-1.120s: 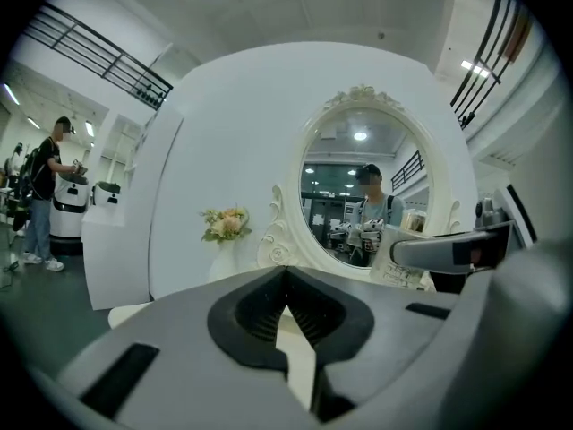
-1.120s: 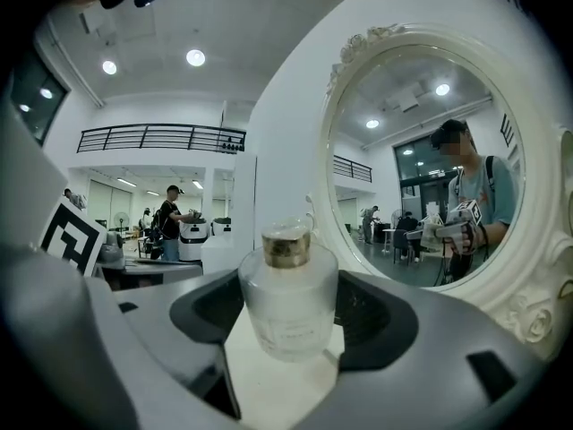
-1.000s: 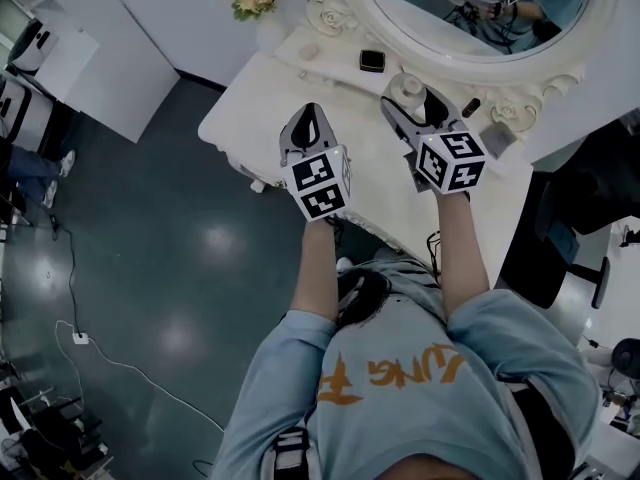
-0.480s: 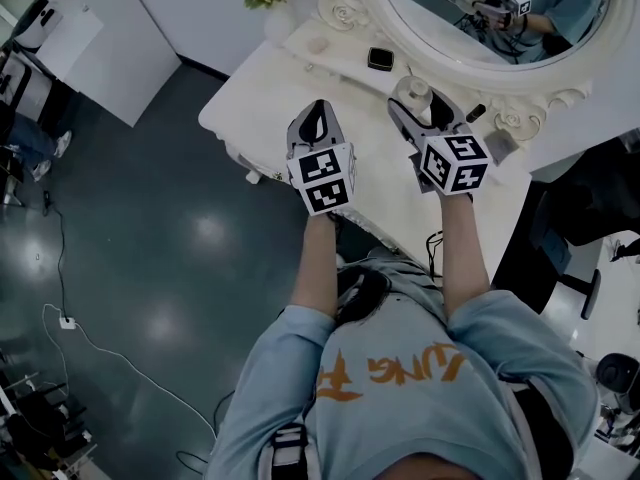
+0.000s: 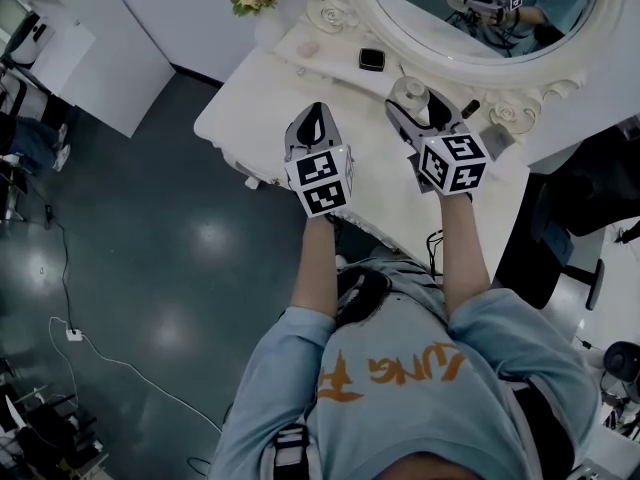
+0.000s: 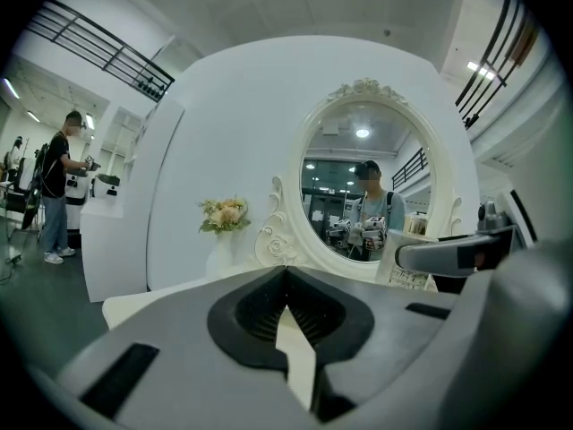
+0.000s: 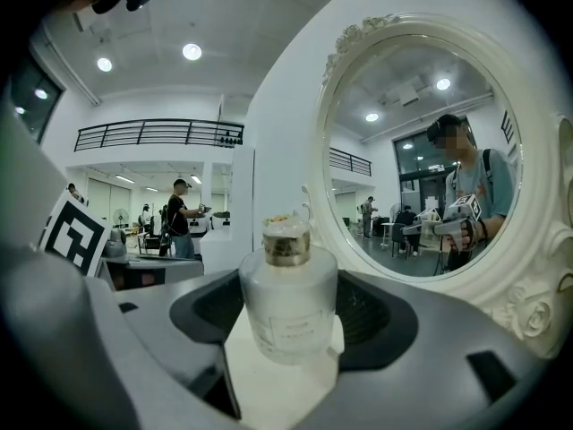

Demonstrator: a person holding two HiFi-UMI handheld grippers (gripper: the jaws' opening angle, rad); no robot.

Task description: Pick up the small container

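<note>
White vanity table [image 5: 255, 93], ornate oval mirror [image 5: 470, 13] behind. Small container [image 7: 288, 303], frosted bottle, stands upright on tabletop near mirror, right between right gripper [image 5: 418, 108] jaws. Those are spread wide, can't tell if touching it. Left gripper [image 5: 315, 120] pinched nearly together, holding nothing, hovering over table.

The right tongs [image 7: 290, 285] stand apart around the upright small container [image 7: 288, 310]; oval mirror [image 7: 421, 150] behind.

Upright frosted small container [image 7: 288, 298] on white table [image 5: 260, 98]
</note>
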